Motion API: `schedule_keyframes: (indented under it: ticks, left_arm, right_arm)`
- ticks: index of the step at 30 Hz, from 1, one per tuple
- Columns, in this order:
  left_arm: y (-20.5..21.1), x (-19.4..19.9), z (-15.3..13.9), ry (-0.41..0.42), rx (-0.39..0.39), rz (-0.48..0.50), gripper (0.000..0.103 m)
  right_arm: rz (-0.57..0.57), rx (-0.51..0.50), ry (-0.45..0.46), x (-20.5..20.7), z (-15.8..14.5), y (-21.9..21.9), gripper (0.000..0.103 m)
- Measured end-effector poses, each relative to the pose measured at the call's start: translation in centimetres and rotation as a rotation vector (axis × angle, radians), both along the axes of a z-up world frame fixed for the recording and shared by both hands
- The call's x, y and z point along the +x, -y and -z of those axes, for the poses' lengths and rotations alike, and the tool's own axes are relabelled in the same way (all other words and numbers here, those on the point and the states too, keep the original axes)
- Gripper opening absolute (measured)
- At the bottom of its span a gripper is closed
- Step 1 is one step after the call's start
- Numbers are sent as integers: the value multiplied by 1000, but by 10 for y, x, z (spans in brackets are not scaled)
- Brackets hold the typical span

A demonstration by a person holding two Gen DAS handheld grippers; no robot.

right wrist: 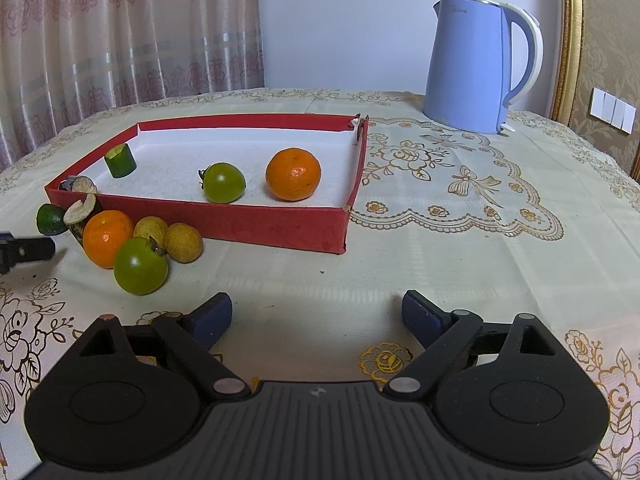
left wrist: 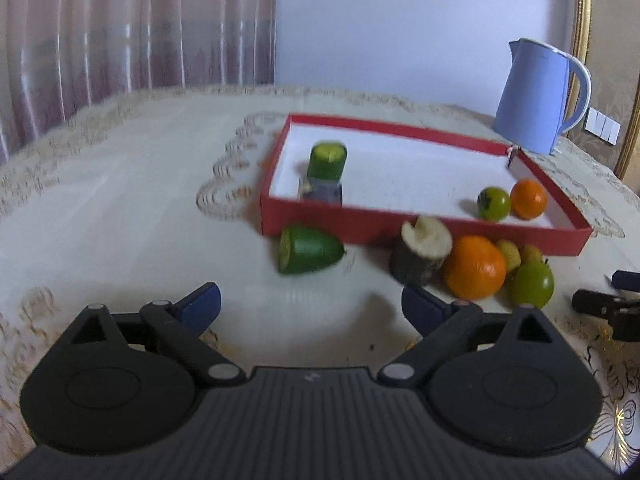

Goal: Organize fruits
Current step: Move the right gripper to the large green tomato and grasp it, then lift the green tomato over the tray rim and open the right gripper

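Lace-covered counter (right wrist: 440, 240): your left tool (left wrist: 310, 306) and right tool (right wrist: 318, 314) both gape, gripping nothing. A cut green cucumber end (left wrist: 310, 249) lies on its side just before the red box (left wrist: 420, 226), its tapered tip pointing right.

A table covered with a cream lace-patterned tablecloth (right wrist: 460, 248) carries everything. On it rests a shallow red cardboard box with a white floor (right wrist: 280, 228). Behind the box, to the right, a pale blue electric kettle (right wrist: 472, 68) stands upright. Against the box's front wall lie a green cut cucumber end (left wrist: 308, 250), a dark-skinned cut stump, perhaps aubergine (left wrist: 420, 254), an orange mandarin (right wrist: 107, 238), two small tan round fruits (right wrist: 182, 242) and a green tomato (right wrist: 140, 266).
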State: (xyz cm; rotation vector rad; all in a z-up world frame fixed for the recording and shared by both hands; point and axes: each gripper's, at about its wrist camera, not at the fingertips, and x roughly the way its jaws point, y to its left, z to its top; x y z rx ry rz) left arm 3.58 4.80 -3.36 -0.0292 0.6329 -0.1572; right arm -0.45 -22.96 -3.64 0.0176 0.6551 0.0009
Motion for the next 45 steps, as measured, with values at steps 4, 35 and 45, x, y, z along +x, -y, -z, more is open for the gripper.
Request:
schedule_keyframes:
  ticks: [4, 35, 45]
  left_arm:
    - [5, -6, 2, 16, 42, 36, 102]
    - [10, -4, 7, 8, 82, 29, 103]
    - [9, -4, 7, 8, 83, 29, 103]
  right_arm:
    - [0, 0, 0, 0, 0, 0, 93]
    - [-188, 75, 31, 17, -7, -73, 59]
    - [-167, 51, 37, 12, -8, -74, 34]
